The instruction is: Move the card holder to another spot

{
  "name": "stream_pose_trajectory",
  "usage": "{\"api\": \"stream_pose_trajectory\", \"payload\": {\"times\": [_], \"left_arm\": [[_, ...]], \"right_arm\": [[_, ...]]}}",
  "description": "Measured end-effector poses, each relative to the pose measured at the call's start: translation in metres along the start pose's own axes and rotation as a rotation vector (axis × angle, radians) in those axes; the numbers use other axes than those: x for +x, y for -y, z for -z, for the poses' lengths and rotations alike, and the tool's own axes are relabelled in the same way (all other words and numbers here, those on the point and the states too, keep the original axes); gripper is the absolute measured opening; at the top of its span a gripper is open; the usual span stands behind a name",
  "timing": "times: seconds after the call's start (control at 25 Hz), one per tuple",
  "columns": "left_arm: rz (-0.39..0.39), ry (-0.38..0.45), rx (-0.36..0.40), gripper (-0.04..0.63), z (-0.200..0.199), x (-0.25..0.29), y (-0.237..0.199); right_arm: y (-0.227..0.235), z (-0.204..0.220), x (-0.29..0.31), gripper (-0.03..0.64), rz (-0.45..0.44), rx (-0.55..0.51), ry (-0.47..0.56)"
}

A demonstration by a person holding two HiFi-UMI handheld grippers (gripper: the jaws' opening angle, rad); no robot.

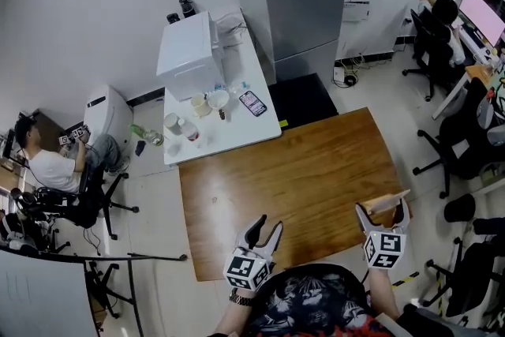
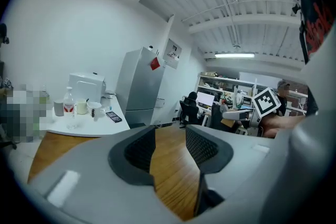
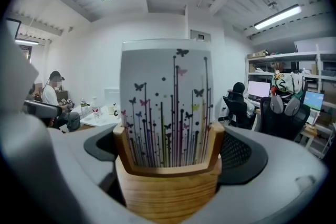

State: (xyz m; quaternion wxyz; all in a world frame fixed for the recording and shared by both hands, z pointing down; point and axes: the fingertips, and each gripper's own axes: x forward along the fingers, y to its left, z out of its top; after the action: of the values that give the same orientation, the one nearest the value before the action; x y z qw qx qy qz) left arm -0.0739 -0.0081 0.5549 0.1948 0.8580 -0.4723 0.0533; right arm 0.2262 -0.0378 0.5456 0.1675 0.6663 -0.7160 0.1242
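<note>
The wooden card holder (image 3: 168, 189) is clamped between the jaws of my right gripper (image 1: 383, 211), with a butterfly-printed card (image 3: 167, 102) standing upright in its slot. From the head view, it is at the near right corner of the wooden table (image 1: 292, 170); I cannot tell whether it touches the top. My left gripper (image 1: 268, 226) hovers at the near edge, jaws apart and empty. Beyond, a white table (image 1: 237, 136) carries cups (image 1: 200, 105) and a phone (image 1: 252, 102).

Wooden card holder (image 3: 167, 189) w/ butterfly-print card (image 3: 165, 102), upright, clamped in rt hand-held gripper (image 3: 168, 162).
</note>
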Motion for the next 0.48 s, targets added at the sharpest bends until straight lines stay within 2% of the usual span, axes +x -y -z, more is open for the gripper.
{"api": "stream_pose_trajectory", "payload": {"times": [0.16,0.48], "left_arm": [[-0.040,-0.003,-0.003,0.179,0.006,-0.009,-0.005],[-0.010,0.017,-0.067,0.179,0.011,-0.017,0.005]], "right_arm": [[-0.008,-0.003,0.005,0.552,-0.010,0.008,0.006],[-0.030,-0.001,0.012,0.552,-0.055,-0.011,-0.004]]}}
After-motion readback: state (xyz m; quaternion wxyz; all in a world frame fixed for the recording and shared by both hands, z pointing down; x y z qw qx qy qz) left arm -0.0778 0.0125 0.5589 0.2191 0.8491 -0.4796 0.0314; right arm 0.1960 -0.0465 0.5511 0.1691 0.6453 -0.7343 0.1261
